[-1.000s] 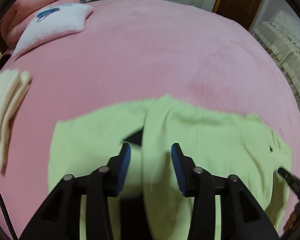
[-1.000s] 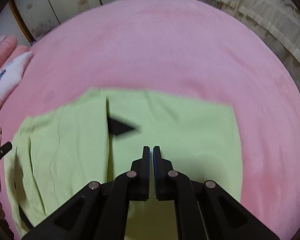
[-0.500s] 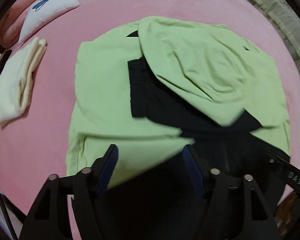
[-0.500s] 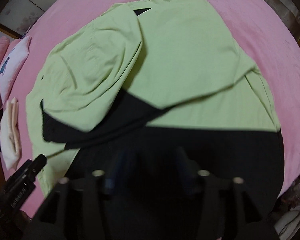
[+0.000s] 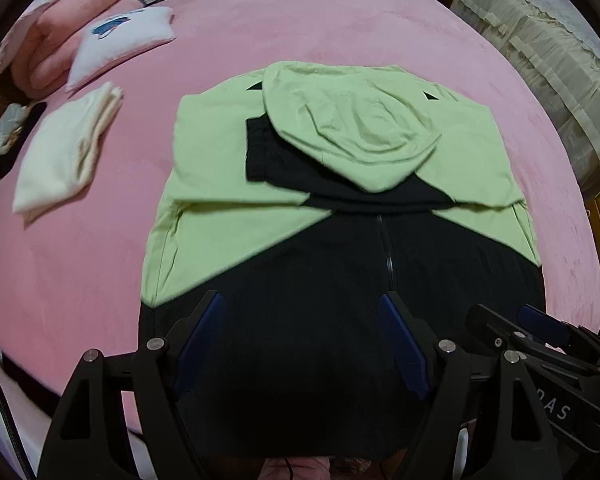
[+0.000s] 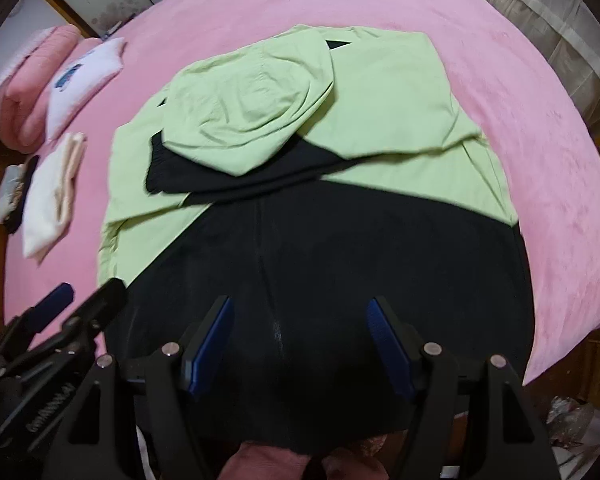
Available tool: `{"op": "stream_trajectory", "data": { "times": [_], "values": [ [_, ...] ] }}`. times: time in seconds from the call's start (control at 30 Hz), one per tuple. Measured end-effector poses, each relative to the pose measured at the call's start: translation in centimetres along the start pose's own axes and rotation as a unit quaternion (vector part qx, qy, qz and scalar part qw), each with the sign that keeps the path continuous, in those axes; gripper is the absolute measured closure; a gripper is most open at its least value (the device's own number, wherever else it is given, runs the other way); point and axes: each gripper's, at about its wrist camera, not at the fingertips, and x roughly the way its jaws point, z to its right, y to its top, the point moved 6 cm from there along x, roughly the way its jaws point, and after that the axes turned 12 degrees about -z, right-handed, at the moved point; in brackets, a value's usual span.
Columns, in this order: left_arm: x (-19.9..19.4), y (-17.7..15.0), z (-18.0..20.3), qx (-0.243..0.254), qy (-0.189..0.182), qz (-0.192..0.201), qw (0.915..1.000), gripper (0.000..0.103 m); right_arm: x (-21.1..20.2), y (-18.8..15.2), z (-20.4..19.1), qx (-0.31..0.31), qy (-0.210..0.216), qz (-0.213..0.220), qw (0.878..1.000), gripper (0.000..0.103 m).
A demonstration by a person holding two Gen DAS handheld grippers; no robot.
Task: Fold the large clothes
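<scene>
A large green-and-black hooded jacket [image 5: 340, 240] lies flat on the pink bed, its green hood [image 5: 348, 136] folded down over the chest and both sleeves folded in; it also shows in the right wrist view [image 6: 320, 240]. My left gripper [image 5: 304, 320] is open and empty, above the jacket's black hem. My right gripper [image 6: 300, 320] is open and empty over the same hem, and shows at the lower right of the left wrist view [image 5: 516, 328]. The left gripper also shows in the right wrist view [image 6: 76, 300].
A folded cream garment [image 5: 64, 152] lies left of the jacket. A white pillow [image 5: 120, 44] and pink bedding [image 5: 68, 12] sit at the far left. Pink bedspread [image 5: 340, 32] stretches beyond the jacket. A cream ruffled cover [image 5: 548, 64] is at the right.
Both grippers pulled back from the green fabric toward the near edge. The right gripper went from shut to open, the left opened wider. The hood now lies folded over the chest.
</scene>
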Motion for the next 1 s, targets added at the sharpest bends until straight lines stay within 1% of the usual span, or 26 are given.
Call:
{"op": "stream_trajectory", "data": {
  "times": [0.2,0.3,0.4,0.53,0.6,0.67,0.73,0.8,0.83,0.87,0.93,1.0],
  "values": [
    [-1.6,-6.5,-0.2,-0.030,0.005,0.015,0.9994,0.025,-1.3,-5.5,1.3,-0.011,0.016,0.020,1.000,0.033],
    [-2.0,-9.5,-0.8,-0.042,0.000,0.017,0.9989,0.024,-1.9,-8.3,2.8,-0.012,0.024,0.031,0.999,0.033],
    [-2.1,-12.2,-2.1,-0.052,0.000,0.025,0.9983,0.024,-2.3,-10.8,4.6,-0.011,0.044,0.050,0.998,0.033],
    [-1.7,-15.3,-4.9,-0.073,-0.004,0.045,0.9963,0.024,-2.2,-13.3,8.3,-0.004,0.086,0.080,0.993,0.033],
    [-1.3,-16.6,-6.5,-0.081,0.004,0.053,0.9953,0.024,-2.0,-14.3,10.3,0.000,0.089,0.092,0.992,0.033],
    [-0.6,-17.8,-8.5,-0.094,-0.002,0.049,0.9943,0.024,-2.0,-15.1,12.1,-0.008,0.104,0.112,0.988,0.033],
    [0.2,-19.0,-10.5,-0.111,-0.011,0.046,0.9927,0.024,-1.4,-16.0,14.5,-0.010,0.139,0.144,0.980,0.033],
    [1.0,-20.0,-12.3,-0.126,-0.017,0.045,0.9909,0.024,-0.5,-16.5,16.8,-0.001,0.150,0.159,0.976,0.033],
    [1.4,-20.3,-12.9,-0.131,-0.020,0.042,0.9903,0.024,0.1,-16.6,18.0,0.004,0.151,0.164,0.975,0.033],
    [2.1,-20.7,-13.7,-0.138,-0.024,0.030,0.9897,0.024,0.5,-16.7,18.7,0.009,0.147,0.169,0.975,0.033],
    [3.6,-21.3,-14.9,-0.146,-0.035,0.003,0.9887,0.024,1.9,-16.6,21.3,0.024,0.121,0.183,0.975,0.033],
    [4.6,-21.8,-16.1,-0.158,-0.037,-0.006,0.9867,0.024,3.0,-16.3,23.1,0.037,0.103,0.186,0.976,0.033]
  ]
}}
